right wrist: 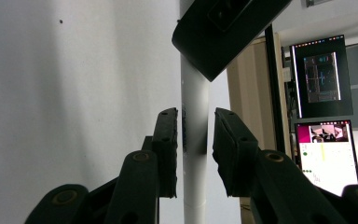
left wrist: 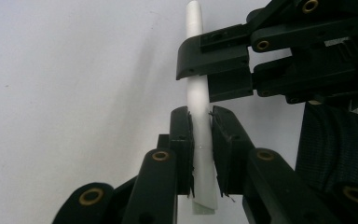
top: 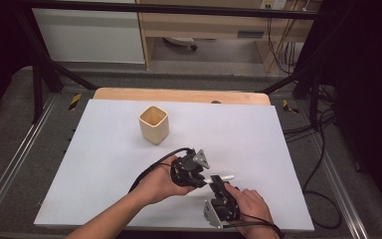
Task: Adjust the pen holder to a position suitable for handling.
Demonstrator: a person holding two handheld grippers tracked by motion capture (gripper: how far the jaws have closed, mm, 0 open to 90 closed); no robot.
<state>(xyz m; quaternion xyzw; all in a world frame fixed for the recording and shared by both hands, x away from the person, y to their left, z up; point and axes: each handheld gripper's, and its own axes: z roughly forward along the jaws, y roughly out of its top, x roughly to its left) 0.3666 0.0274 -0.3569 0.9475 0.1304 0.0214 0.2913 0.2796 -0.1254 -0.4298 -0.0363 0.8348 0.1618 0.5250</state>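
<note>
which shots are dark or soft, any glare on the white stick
High view: table evenly lit, corners black, white stick tiny. Left gripper view: left claw sharp, stick matte, no glare. Right gripper view: right claw backlit, monitors bright.

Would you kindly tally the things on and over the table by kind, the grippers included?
Grippers: 2, the left gripper and the right gripper
White stick: 1
Beige square cup: 1
Total: 4
</note>
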